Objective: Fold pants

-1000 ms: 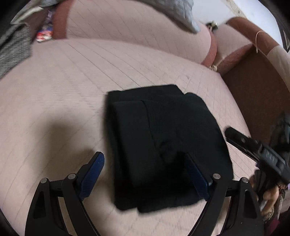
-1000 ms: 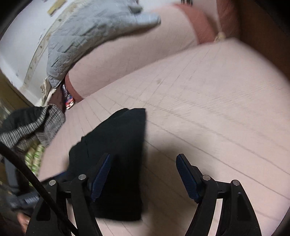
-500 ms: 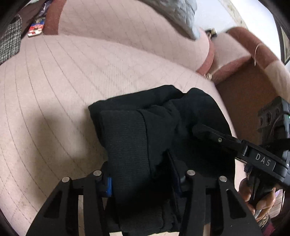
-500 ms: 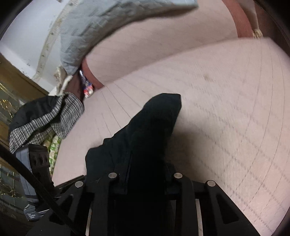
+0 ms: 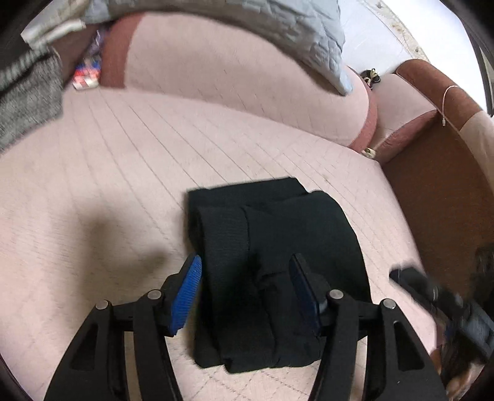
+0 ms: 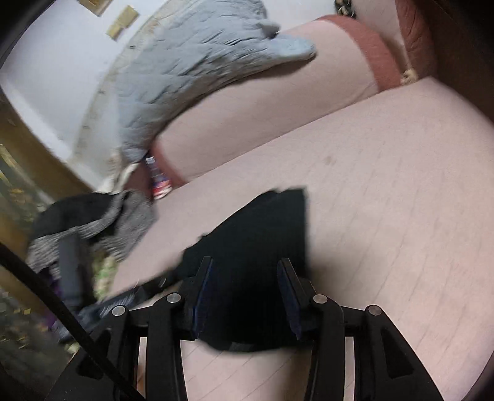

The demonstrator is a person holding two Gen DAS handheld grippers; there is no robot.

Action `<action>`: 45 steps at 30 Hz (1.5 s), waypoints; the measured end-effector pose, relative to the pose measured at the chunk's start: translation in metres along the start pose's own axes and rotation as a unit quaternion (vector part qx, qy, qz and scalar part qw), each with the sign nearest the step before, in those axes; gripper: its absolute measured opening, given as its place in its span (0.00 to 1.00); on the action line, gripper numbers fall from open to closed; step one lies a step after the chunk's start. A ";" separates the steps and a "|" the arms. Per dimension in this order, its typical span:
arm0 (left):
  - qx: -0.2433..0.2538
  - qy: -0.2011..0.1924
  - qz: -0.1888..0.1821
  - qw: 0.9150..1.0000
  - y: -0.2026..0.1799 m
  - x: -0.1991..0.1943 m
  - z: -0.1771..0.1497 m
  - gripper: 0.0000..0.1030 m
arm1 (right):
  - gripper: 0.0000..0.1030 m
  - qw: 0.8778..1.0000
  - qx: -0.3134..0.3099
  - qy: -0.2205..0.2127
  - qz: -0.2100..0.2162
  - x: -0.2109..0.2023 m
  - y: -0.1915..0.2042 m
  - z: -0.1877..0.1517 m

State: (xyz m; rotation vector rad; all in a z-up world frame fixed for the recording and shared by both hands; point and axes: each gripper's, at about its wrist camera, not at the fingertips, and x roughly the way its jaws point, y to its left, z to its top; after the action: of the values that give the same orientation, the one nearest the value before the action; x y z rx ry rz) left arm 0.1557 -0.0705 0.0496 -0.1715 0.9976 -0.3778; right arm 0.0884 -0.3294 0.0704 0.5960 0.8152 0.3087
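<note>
Left wrist: folded pants (image 5: 274, 265) near cushion (image 5: 92, 185) edge, left gripper (image 5: 245, 293) and right gripper (image 6: 244, 296) just released.

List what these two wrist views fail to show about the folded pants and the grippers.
- Left wrist view: near edge of the black pants hidden behind the left gripper.
- Left wrist view: right gripper blurred and cut off by the frame edge.
- Right wrist view: motion blur hides the pants' folds; right gripper covers their near part.

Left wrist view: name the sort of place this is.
Probably a home living room: a pink quilted sofa seat with brown-trimmed cushions, a grey quilted blanket draped over the backrest, and folded black pants lying on the seat.
</note>
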 end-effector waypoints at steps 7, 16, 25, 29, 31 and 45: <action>0.041 -0.036 0.069 0.996 -0.015 -0.042 -0.025 0.60 | 0.46 0.998 -0.022 0.021 -0.058 0.015 -0.008 -0.041; 0.050 -0.079 0.138 0.986 -0.022 -0.100 -0.090 0.71 | 0.61 0.981 -0.091 -0.045 -0.166 -0.060 0.022 -0.112; 0.054 -0.308 0.222 0.924 -0.043 -0.200 -0.132 1.00 | 0.67 0.976 -0.111 -0.043 -0.182 -0.082 0.042 -0.157; 0.050 -0.255 0.189 0.947 -0.038 -0.200 -0.121 1.00 | 0.70 0.975 -0.133 -0.040 -0.174 -0.077 0.060 -0.163; 0.039 -0.219 0.168 0.960 -0.032 -0.191 -0.122 1.00 | 0.71 0.974 -0.142 -0.036 -0.173 -0.074 0.066 -0.169; 0.021 -0.067 0.170 0.983 -0.018 -0.130 -0.159 1.00 | 0.75 0.967 -0.159 -0.002 -0.201 -0.053 0.063 -0.189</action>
State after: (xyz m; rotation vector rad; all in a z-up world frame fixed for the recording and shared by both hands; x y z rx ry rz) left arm -0.0457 -0.0322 0.0718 0.0125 0.8665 -0.0733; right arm -0.0914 -0.2330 0.0383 0.1235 0.8407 0.0606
